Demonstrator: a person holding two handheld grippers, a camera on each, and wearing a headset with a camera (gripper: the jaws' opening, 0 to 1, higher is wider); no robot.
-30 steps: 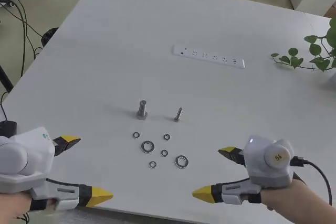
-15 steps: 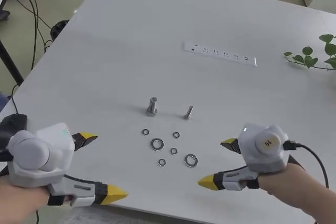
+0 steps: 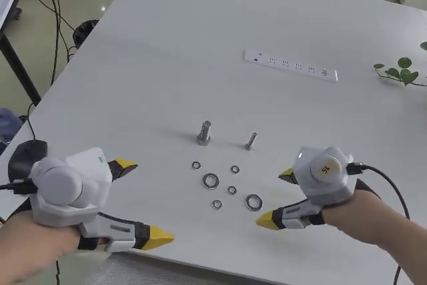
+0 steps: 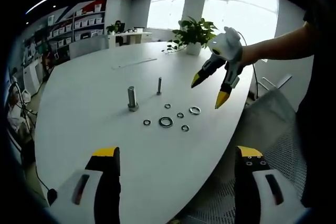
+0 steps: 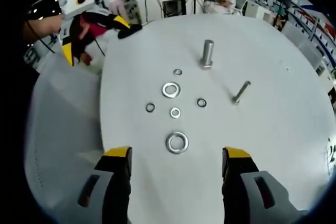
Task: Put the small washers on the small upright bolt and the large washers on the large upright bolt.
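- Your left gripper [image 3: 145, 199] and right gripper [image 3: 275, 198] hover with jaws spread and empty, flanking the washers so either can reach in.
- Two large washers [image 3: 211, 180] and four small washers [image 3: 196, 165] lie flat on the table [image 3: 167, 65], just before the bolts.
- The large bolt [image 3: 204, 133] and small bolt [image 3: 251, 141] stand on their heads, long axes vertical, shanks pointing up to receive washers.

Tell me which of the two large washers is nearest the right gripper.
The large washer just ahead of the right gripper; the other large washer lies nearer the large bolt.
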